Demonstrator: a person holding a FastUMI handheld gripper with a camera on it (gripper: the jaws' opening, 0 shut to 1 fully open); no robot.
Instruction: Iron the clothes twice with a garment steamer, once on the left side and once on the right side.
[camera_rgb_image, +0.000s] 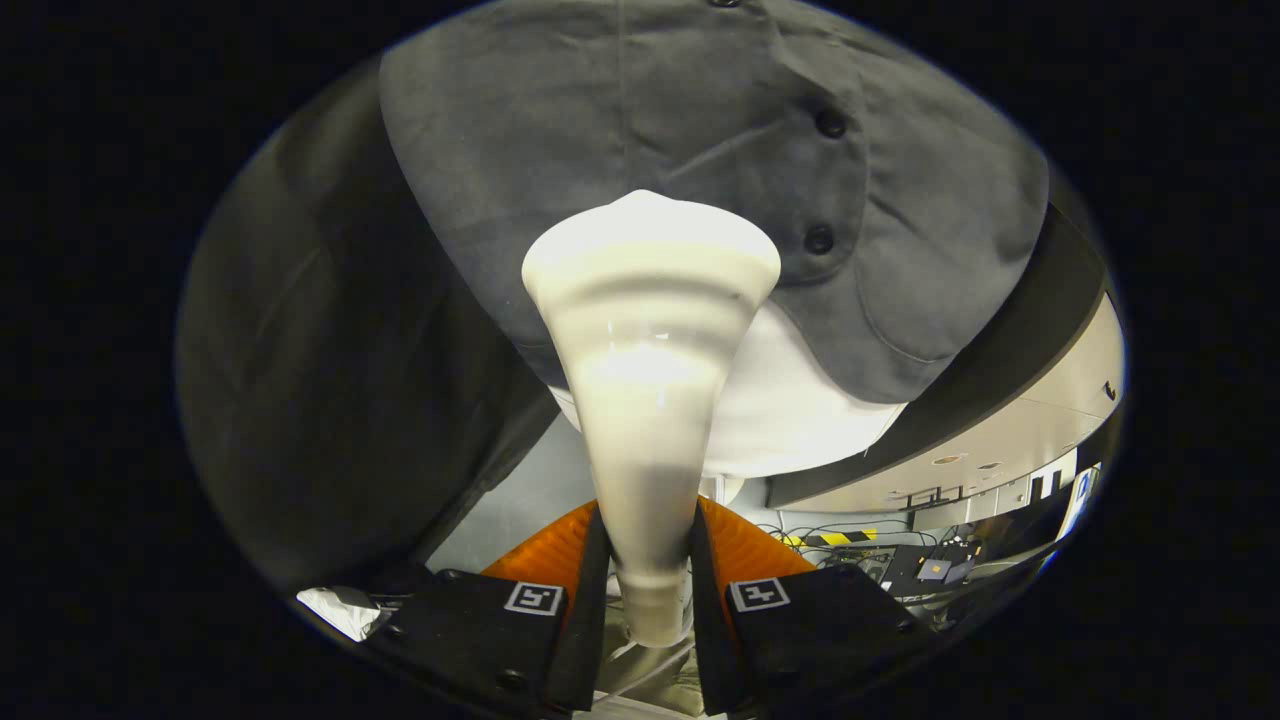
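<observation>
Grey cloth takes up most of what I see beyond the jaws: a grey shirt (640, 130) hangs ahead, its front placket running down with two dark buttons (830, 123) one above the other, and its rounded hem curving low to my right. Under that hem a white garment (790, 400) shows, lying behind the grey one. Left of the shirt a darker grey fabric panel (330, 380) hangs in shade. In front of all this I have the garment steamer (650, 380), cream-white and smooth, its narrow neck widening upward to a broad ribbed head that sits against the grey shirt, just left of the lower button; I cannot tell whether it actually touches the cloth. My gripper (648, 600) is closed on the steamer's neck, both black fingers (585, 590) pressing its sides, with orange parts showing behind them. Each finger block carries a small square marker (533, 598).
</observation>
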